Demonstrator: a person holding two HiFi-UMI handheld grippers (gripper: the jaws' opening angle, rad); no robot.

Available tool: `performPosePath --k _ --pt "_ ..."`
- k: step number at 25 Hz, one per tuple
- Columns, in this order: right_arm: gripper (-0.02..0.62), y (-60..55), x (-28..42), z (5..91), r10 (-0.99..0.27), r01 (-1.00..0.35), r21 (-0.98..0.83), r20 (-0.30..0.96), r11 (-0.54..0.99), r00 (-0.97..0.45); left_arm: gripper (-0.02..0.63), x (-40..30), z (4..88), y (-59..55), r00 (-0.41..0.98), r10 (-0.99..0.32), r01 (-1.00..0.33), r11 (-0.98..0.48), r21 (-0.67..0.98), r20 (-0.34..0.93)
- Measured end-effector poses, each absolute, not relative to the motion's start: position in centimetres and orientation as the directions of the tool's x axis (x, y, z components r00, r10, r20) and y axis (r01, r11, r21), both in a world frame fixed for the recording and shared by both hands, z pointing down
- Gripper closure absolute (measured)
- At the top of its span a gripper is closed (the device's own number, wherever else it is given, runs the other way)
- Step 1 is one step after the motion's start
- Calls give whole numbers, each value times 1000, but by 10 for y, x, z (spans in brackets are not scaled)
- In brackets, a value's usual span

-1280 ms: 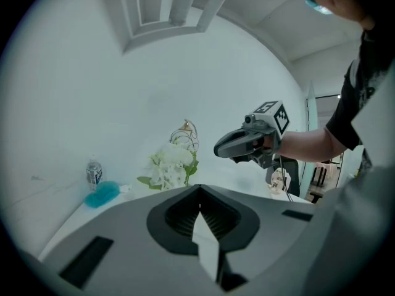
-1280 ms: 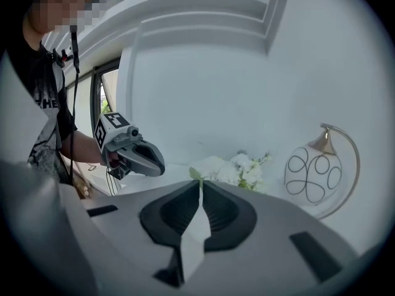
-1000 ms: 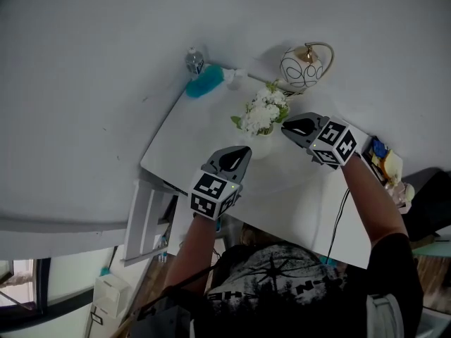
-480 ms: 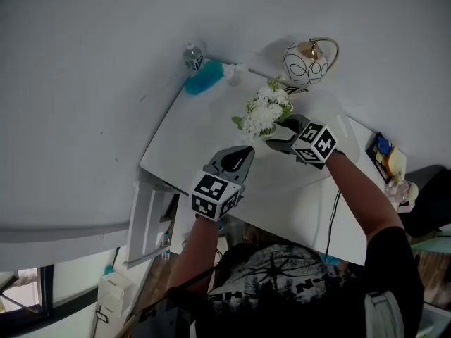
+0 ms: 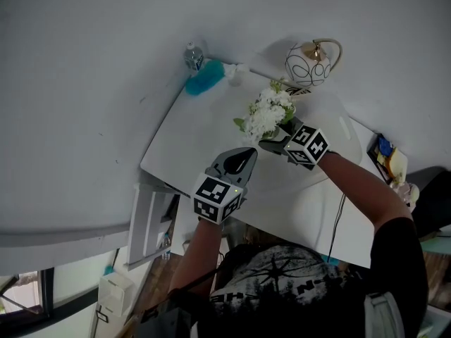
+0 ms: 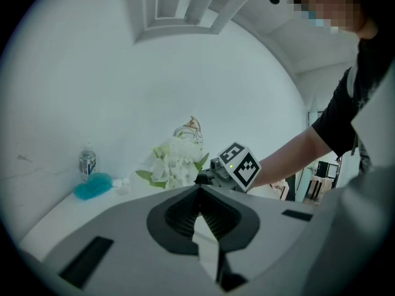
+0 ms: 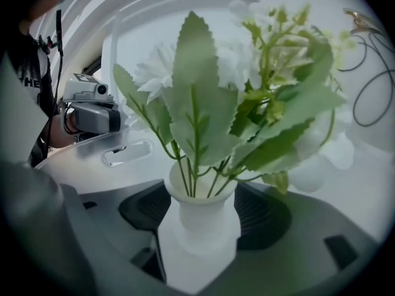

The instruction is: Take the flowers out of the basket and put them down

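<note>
Right gripper [image 5: 272,140] was closed around the small white vase [image 7: 199,217] that carried the flowers [image 5: 268,113]. Its jaws stood apart at the vase's width, one ribbed pad on each side of the neck. The pads appeared to meet the vase body, though how firm the hold was could not be read. Left gripper [image 5: 243,157] hung clenched and empty just near and left of it, jaw tips together, nothing between them. The flowers stood upright toward the far side of the white surface [image 5: 187,150], with a round white ornament [image 5: 307,63] just beyond them and a teal duster [image 5: 204,82] well off to the far left. No basket could be made out in any view; only the vase held the stems. Judged step: securing the grasp before the lift. Notes for doing it well: hold low on the vase rather than on the stems, since the leaves are soft and would slip or crush. Keep the jaws level so the vase stays vertical. Lift straight up first, then carry toward the near open part of the surface, away from the ornament. Top-heavy bunch, so move slowly. Set the base down flat before loosening the jaws. Left gripper could steady the base if it rocks.
</note>
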State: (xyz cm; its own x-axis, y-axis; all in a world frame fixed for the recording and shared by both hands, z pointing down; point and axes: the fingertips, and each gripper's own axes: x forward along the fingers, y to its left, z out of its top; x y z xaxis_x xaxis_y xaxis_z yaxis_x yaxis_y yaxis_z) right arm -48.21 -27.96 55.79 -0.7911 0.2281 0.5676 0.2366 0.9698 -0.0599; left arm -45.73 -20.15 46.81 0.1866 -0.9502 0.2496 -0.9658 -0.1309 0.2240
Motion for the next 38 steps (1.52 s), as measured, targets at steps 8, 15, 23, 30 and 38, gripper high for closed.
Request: performPosePath --k 8,15,23,30,38 --pt "290 -274 -488 564 237 270 -33 591 962 -771 595 -459 468 -203 188 -953 -964 -132 233 237" --pt "327 -280 -497 561 206 261 16 567 965 -797 595 -460 468 -205 192 -953 -963 -136 235 235" --pt "334 -276 -496 557 224 283 16 567 959 -792 595 -462 467 -203 173 -960 -964 -118 238 222" --pt "334 -275 -487 530 263 305 -11 538 952 -801 595 -463 466 -202 168 -957 -969 -116 219 237" --pt "334 -277 -466 481 244 266 -29 506 963 -828 595 -455 444 -204 182 -960 -975 -148 168 211"
